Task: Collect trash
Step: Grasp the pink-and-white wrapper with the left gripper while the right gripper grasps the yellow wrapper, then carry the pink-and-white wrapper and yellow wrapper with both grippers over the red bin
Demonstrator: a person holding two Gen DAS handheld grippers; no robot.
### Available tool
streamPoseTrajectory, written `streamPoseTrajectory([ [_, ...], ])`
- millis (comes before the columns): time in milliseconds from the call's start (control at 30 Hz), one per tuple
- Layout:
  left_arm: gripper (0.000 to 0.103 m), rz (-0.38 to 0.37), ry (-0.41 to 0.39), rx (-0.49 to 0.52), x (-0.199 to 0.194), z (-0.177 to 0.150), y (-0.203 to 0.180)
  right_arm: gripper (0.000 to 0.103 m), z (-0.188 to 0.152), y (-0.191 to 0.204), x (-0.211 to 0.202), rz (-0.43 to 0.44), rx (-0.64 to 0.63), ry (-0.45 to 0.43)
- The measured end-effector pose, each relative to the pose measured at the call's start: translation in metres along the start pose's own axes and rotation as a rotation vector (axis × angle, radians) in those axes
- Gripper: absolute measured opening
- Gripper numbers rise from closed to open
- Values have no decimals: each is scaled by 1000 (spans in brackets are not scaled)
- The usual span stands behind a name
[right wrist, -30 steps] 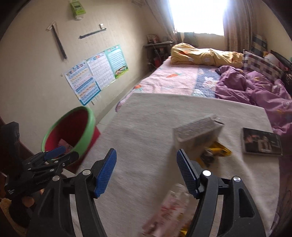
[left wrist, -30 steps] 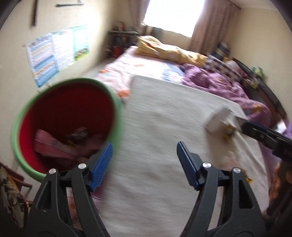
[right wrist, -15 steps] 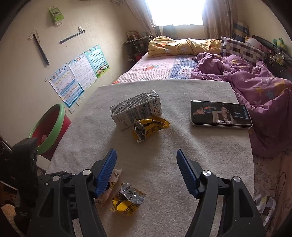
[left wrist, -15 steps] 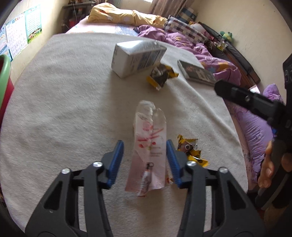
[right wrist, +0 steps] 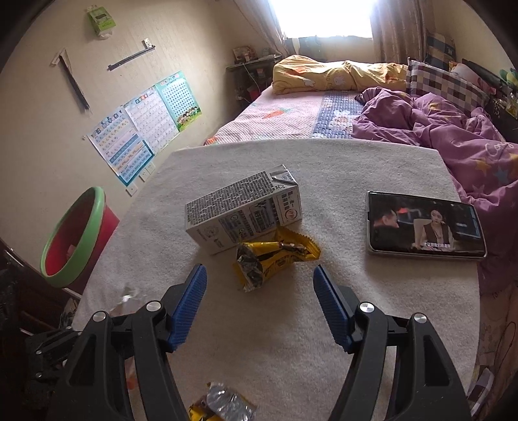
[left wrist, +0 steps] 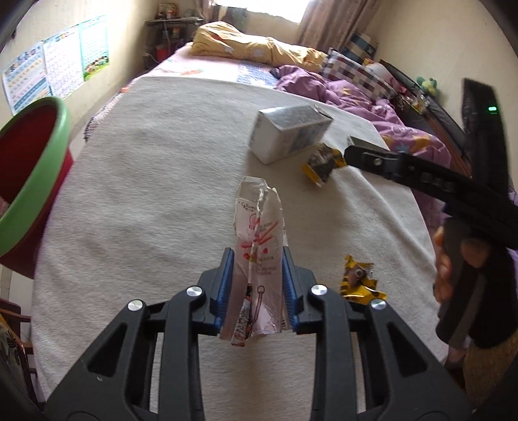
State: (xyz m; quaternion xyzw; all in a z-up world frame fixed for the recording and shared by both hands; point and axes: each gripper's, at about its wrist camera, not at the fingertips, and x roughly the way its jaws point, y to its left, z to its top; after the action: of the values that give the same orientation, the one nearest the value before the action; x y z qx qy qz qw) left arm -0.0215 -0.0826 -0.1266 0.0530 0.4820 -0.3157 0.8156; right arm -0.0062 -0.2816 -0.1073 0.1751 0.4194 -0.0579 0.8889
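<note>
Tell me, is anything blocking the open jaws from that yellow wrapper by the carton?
Nothing visible. The right gripper is open, and only bare blanket lies before the yellow wrapper. The carton sits behind it.

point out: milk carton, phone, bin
milk carton (right wrist: 242,213), right wrist view, printed side panel.
phone (right wrist: 424,225), right wrist view, middle of lit screen.
bin (right wrist: 85,230), right wrist view, green rim.

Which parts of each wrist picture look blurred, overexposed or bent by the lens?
Left wrist view: the grey milk carton and green-rimmed red bin are motion-blurred. Right wrist view: sharp, but the window is blown out white; both views bow towards dark corners.
</note>
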Motion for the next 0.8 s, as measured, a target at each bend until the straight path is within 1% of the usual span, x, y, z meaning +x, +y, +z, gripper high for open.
streamPoseTrajectory([
  [133, 28, 44, -26, -37, -10, 2, 14, 66, 8, -6, 34, -32, 3, 48],
  [233, 28, 63, -38, -60, -16, 2, 22, 66, 9, -9, 53, -17, 15, 90],
  [267, 28, 68, -40, -67, -17, 2, 25, 62, 9, -8, 56, -17, 10, 96],
  [300, 28, 72, -42, -74, -18, 2, 27, 50, 9, -7, 58, -20, 1, 100],
  [333, 28, 77, -43, -81, -19, 1, 30, 45, 9, -6, 59, -24, -8, 99],
  [400, 28, 85, -47, -94, -20, 1, 34, 26, 8, -6, 58, -8, -10, 102],
  [500, 28, 96, -53, -112, -23, 1, 42, 26, 6, 0, 49, 5, -18, 87],
  [600, 28, 115, -68, -124, -27, 2, 47, 26, 2, 11, 30, 26, -25, 61],
  [667, 28, 126, -81, -128, -31, 3, 50, 26, 0, 22, 16, 56, -29, 43],
  [800, 28, 150, -108, -131, -35, 10, 54, 26, -1, 54, -6, 99, -80, 4],
])
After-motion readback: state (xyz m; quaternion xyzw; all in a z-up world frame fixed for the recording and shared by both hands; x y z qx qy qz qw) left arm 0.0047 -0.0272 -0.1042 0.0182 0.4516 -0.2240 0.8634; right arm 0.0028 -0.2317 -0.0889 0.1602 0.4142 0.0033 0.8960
